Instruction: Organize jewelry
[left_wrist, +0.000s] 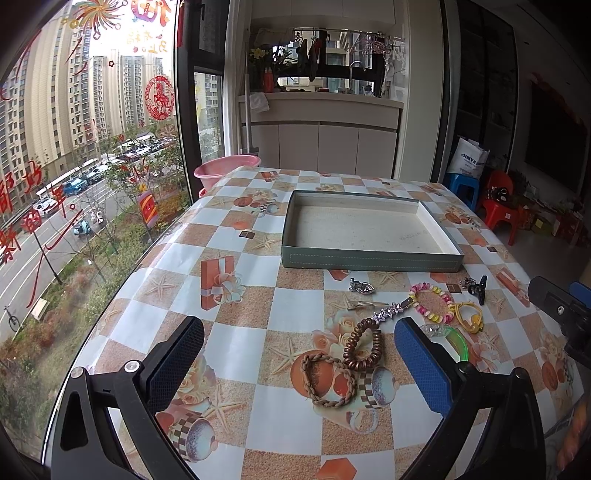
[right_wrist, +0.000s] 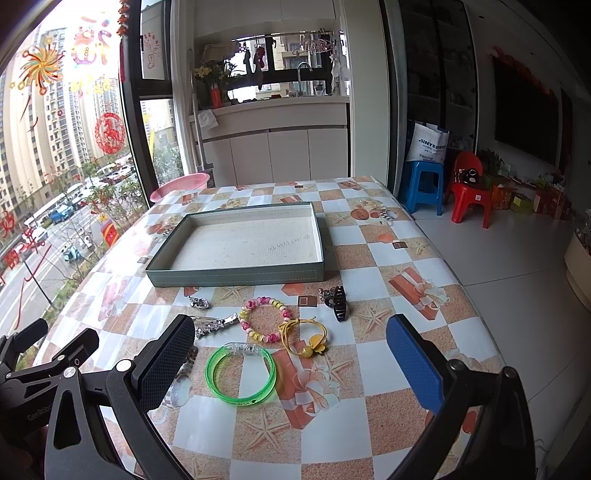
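Jewelry lies scattered on the near half of the bench, all of it outside the grey tray, which sits empty toward the far side. Both tools hang above the pieces with jaws spread wide and nothing between them: the left gripper over the braided tan ring and the brown coil hair tie, the right gripper over the green bangle.

Risks come mostly from crowding. The brown coil touches the braided ring, so a closing grip on one could drag the other along or flick it off the slick patterned cloth. The star hair clip lies just beside the pink-and-yellow bead bracelet, and the yellow flower tie sits against that bracelet, so a careless pinch may snag two items. The bangle lies flat and thin; jaws coming straight down might skate off its rim and shove it instead. The two tools also work near each other, and their frames could knock together over the pile. The black claw clip and the small silver charm stand clearer and look safer to take.
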